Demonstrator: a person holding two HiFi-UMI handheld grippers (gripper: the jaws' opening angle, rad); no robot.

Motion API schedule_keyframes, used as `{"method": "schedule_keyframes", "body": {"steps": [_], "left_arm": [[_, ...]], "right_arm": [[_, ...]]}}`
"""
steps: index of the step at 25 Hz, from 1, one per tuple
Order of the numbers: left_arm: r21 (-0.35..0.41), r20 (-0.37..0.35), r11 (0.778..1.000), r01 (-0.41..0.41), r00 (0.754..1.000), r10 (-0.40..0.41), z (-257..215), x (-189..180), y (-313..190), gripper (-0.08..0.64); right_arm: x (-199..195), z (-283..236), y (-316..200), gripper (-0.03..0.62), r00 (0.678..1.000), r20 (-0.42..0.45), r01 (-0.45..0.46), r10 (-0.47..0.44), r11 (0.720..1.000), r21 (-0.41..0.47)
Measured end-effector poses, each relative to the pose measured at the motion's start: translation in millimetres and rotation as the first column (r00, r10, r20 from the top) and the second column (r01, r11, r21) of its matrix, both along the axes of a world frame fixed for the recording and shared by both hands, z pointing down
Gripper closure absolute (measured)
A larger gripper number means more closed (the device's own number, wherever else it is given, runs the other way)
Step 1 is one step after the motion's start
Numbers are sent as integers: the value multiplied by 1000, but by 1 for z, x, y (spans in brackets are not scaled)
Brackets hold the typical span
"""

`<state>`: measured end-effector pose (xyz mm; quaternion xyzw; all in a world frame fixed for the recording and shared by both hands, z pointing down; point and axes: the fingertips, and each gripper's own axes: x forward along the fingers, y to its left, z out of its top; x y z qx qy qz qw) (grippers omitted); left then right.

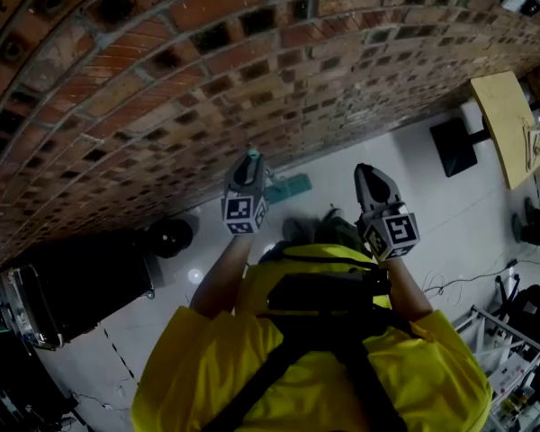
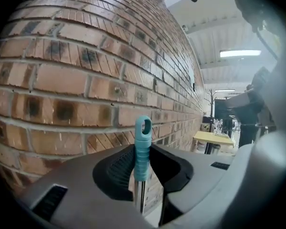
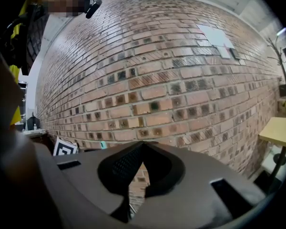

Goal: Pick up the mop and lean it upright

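The mop stands nearly upright close to the brick wall [image 1: 162, 70]. Its teal handle end [image 2: 142, 147] with a hanging loop rises between the jaws of my left gripper [image 2: 143, 152], which is shut on it, and the metal pole [image 2: 139, 194] runs down below. In the head view the left gripper [image 1: 251, 162] holds the handle top [image 1: 252, 154], and the teal mop head [image 1: 291, 186] lies on the white floor by the wall's foot. To the right my right gripper [image 1: 367, 171] is shut with nothing in it. Its jaws [image 3: 143, 144] meet at the tips, facing the wall.
A round black object [image 1: 169, 237] and a dark case [image 1: 63, 286] sit on the floor at the left by the wall. A yellow table [image 1: 508, 124] with a black base [image 1: 454, 147] stands at the right. A metal rack [image 1: 513, 358] and cables [image 1: 459, 282] are at the lower right.
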<state>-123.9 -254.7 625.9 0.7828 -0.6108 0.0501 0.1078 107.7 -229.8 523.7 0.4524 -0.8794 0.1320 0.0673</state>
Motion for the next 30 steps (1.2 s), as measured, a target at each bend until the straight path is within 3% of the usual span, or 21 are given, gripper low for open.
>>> {"method": "schedule_keyframes", "body": {"steps": [13, 17, 19, 21, 25, 30], "left_arm": [[-84, -4, 988, 131, 991, -132, 33, -39, -66, 462], [-105, 1, 987, 124, 992, -125, 34, -40, -70, 453], [-111, -12, 988, 109, 994, -111, 34, -37, -69, 412], [-113, -29, 988, 109, 993, -113, 32, -35, -64, 374], [-106, -68, 988, 116, 990, -123, 15, -38, -27, 373], [-25, -106, 996, 90, 990, -92, -67, -52, 40, 373]], "right_arm": [[-6, 3, -2, 586, 1000, -24, 16, -15, 1000, 11], [-11, 0, 0, 586, 999, -27, 27, -26, 1000, 10], [-12, 1, 1, 586, 999, -27, 27, -27, 1000, 5], [-13, 3, 1, 586, 999, -27, 25, -25, 1000, 4], [-18, 3, 3, 586, 1000, -17, 26, -26, 1000, 9], [-23, -6, 6, 586, 999, -2, 37, -37, 999, 21]]}}
